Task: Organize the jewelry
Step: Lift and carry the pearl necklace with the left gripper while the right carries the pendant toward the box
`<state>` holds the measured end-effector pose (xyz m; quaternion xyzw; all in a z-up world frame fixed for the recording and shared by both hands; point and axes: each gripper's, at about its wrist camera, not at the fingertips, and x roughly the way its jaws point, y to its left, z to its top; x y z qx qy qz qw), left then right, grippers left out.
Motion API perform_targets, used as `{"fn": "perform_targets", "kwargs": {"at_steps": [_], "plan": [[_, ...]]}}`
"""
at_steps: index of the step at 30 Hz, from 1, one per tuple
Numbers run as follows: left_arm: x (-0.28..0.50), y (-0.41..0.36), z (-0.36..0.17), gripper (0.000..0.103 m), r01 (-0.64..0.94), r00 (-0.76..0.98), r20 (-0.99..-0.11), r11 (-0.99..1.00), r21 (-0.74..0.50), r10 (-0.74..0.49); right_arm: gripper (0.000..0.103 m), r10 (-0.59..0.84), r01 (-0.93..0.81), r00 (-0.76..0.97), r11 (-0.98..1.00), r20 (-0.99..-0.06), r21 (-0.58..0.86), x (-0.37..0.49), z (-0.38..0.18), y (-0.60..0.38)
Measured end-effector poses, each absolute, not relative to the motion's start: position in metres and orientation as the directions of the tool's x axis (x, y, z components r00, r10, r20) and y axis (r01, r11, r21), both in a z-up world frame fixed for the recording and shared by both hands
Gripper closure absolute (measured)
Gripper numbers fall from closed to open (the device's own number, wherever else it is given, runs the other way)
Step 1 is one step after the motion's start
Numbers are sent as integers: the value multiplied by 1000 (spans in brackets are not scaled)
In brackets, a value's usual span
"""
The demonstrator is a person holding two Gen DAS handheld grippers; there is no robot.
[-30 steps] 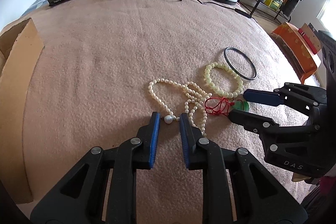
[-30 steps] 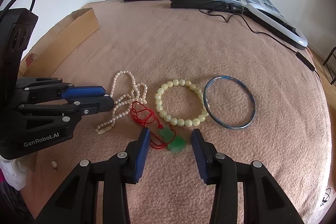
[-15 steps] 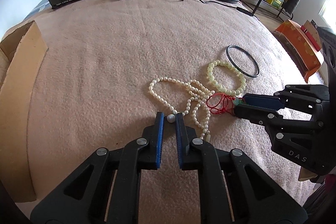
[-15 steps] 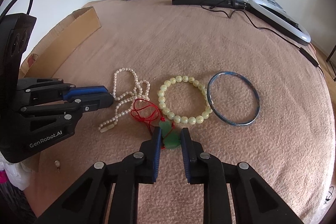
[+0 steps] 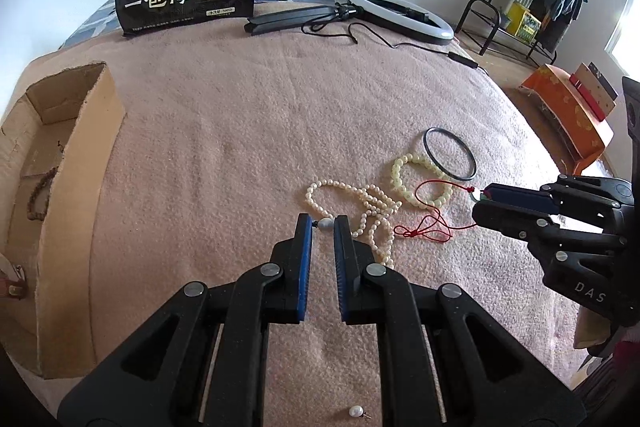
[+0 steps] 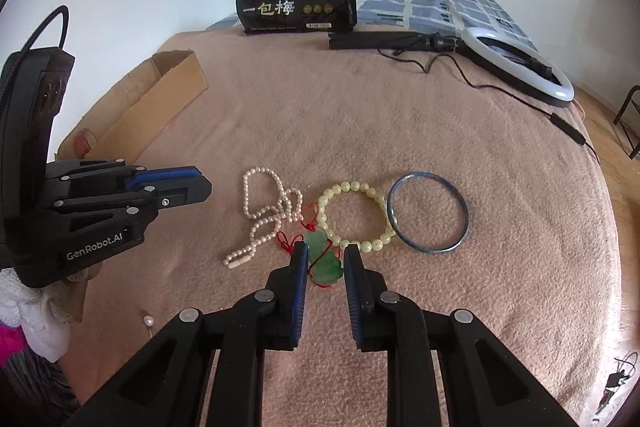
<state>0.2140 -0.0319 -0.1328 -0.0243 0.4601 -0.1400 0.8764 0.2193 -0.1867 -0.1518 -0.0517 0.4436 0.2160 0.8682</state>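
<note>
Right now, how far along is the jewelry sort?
Early. Done: one brown bead string lies in the cardboard box. In hand: the left gripper pinches a single pearl earring; the right gripper clamps the green pendant. Left on the blanket: pearl necklace, pale bead bracelet, blue bangle, another pearl earring.

green pendant (image 6: 326, 259) — red cord (image 5: 430, 223), pink blanket (image 5: 240, 131)

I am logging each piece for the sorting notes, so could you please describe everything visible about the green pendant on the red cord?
The green pendant looks like glossy, translucent jade-like stone, gourd-shaped with two lobes. It sits between the right gripper's blue-padded fingers, apparently raised off the pink blanket. Its thin red cord trails in knotted loops across the beaded bracelet.
</note>
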Motion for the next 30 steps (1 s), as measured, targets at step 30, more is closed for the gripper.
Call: {"fn": "perform_targets", "kwargs": {"at_steps": [30], "plan": [[165,69,-49,94,116,717,-659,971,-211,-229,86,461,-474,646,867,-608,154,193,-42,-122]]}}
